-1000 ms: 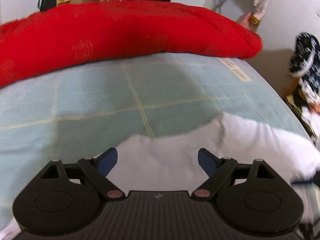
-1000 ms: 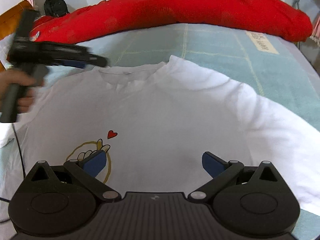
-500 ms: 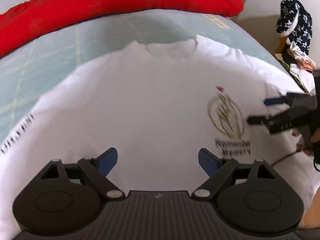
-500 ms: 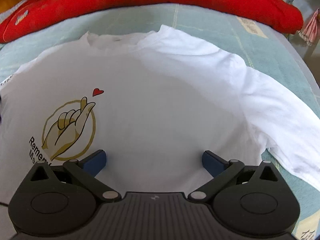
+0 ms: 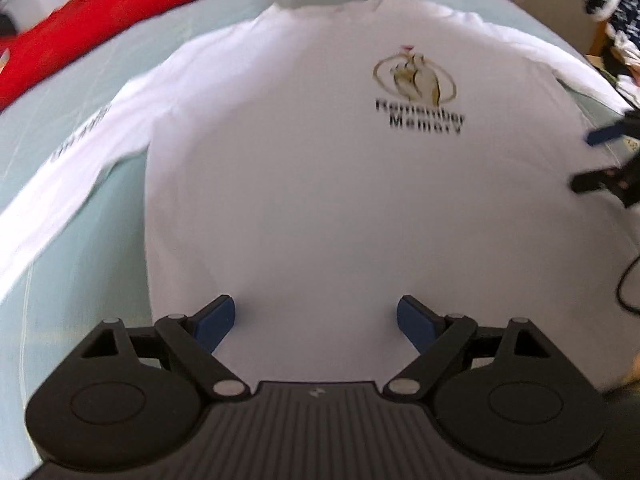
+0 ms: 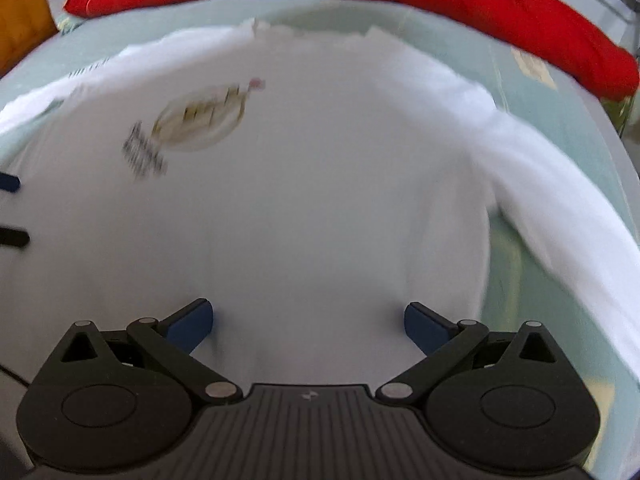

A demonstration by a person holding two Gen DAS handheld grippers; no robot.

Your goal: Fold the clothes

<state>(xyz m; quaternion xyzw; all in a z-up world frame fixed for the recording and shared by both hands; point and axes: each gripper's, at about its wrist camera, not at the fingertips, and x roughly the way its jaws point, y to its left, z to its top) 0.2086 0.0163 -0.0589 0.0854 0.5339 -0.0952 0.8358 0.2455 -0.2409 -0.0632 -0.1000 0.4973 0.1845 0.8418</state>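
Left wrist view: my left gripper (image 5: 316,320) hangs over the lower body of the white T-shirt (image 5: 320,200), jaws spread wide, nothing between the blue pads. The shirt lies face up and spread flat on the pale green bed sheet (image 5: 80,280), collar toward the far side where the red blanket (image 5: 120,12) runs along the edge. The gold print with black lettering (image 5: 416,80) sits on the chest. One sleeve (image 5: 72,168) trails out to the picture's left, with dark lettering on it, too blurred to read. At the right edge I can see my right gripper (image 5: 596,160) reaching in over the shirt's side, its fingers apart.

Right wrist view: much motion blur. My right gripper (image 6: 308,320) is released too, with only cloth below and nothing gripped. The other sleeve (image 6: 560,192) drapes out to the right over the sheet. The fingertips of the left gripper just show at the left border.

Step in hand, as I judge it: approach. Shirt is laid out, no fold made yet; both tools are coming to the hem end. Next move calls for lowering each gripper to a hem corner or side seam, pinching both layers cleanly, then lifting together so the cloth carries over without bunching.
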